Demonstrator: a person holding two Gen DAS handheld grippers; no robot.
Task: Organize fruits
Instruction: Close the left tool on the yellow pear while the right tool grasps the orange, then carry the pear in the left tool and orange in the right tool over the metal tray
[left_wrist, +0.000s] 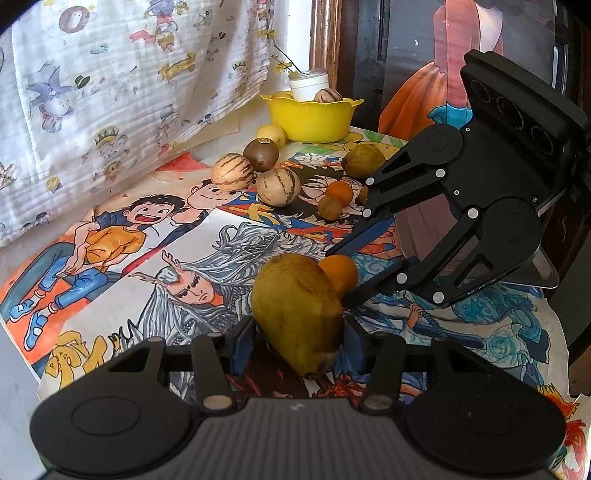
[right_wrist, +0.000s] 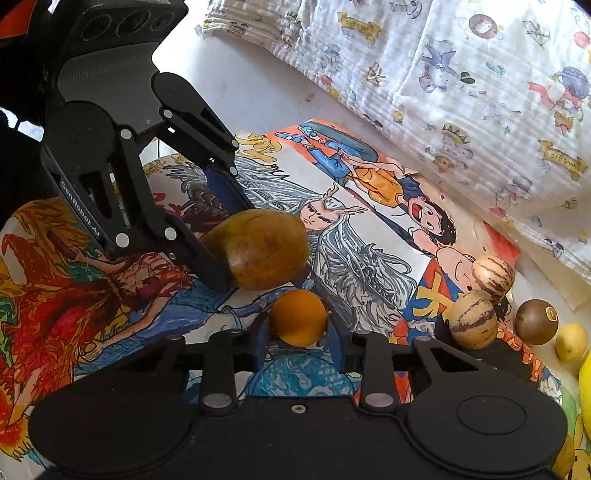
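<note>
Our left tool (left_wrist: 299, 328) has its blue pads pressed on a greenish-brown mango (left_wrist: 297, 314), held just above the cartoon poster (left_wrist: 110, 258) covering the bench. Our right tool (right_wrist: 298, 332) is clamped on a small orange (right_wrist: 298, 322), close beside the mango. Farther back on the poster we see striped melons (left_wrist: 232, 171), a kiwi (left_wrist: 260, 154) and a yellow bowl (left_wrist: 310, 120).

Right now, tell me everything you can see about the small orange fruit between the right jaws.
The small orange fruit is round, smooth and evenly orange, with a darker spot low on its skin. It sits between the blue pads of the right gripper, whose jaws look closed on its sides. Whether it rests on the cartoon-printed table cover is unclear. The green-yellow mango held by the left gripper lies just beyond it.
</note>
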